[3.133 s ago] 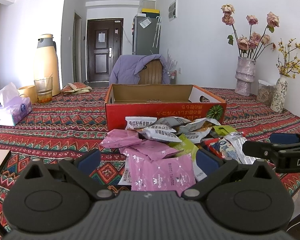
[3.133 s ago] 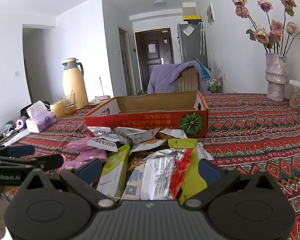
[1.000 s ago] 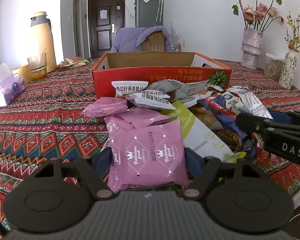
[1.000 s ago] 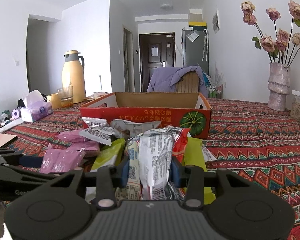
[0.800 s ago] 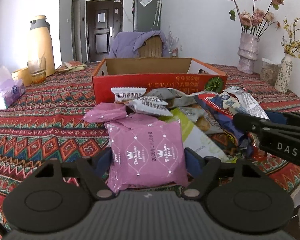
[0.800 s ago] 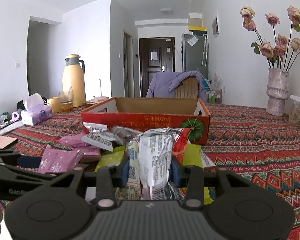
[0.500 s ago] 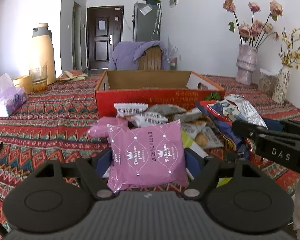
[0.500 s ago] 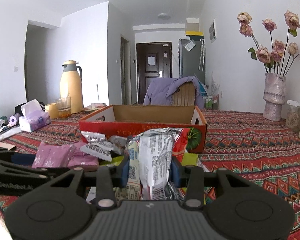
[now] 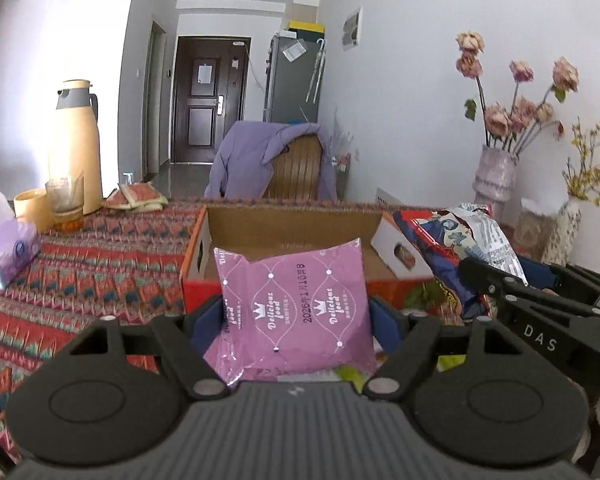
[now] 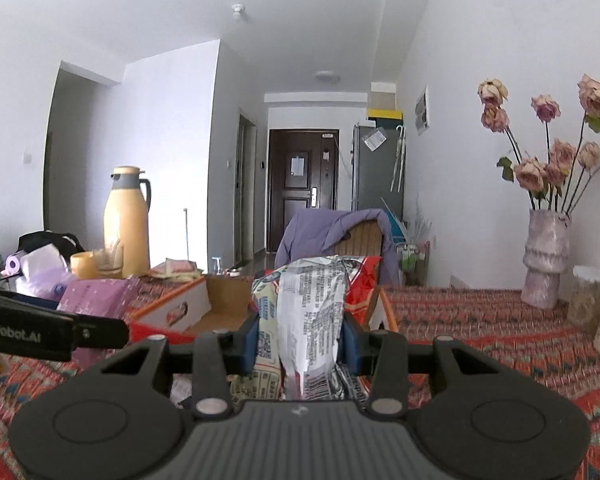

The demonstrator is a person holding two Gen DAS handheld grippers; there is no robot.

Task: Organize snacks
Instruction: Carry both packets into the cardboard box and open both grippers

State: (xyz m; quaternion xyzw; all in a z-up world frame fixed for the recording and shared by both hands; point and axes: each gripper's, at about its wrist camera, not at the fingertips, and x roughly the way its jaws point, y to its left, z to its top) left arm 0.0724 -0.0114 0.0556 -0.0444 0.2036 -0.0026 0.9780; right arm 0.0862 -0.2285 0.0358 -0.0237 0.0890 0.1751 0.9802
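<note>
- Pink packet (image 9: 294,304) is pinched flat in the left gripper (image 9: 296,318), raised before the box (image 9: 296,226) for dropping in.
- Silver packets (image 10: 306,316) are squeezed upright in the right gripper (image 10: 300,344), lifted off the table (image 10: 500,332) near the box's right end.

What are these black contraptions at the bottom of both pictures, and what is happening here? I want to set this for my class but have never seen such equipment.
No robot here: a person holds a two-finger tool in each hand, each carrying a wide-angle camera that looks forward along its fingers. So one picture comes from the left tool, the other from the right.

The left hand-held gripper is shut on a purple snack packet. The right hand-held gripper is shut on a silver and red snack bag.

Ahead stands an open red cardboard box on a patterned tablecloth, probably the snacks' destination. Also on the table: a yellow thermos, a tissue pack and a vase of dried roses.
</note>
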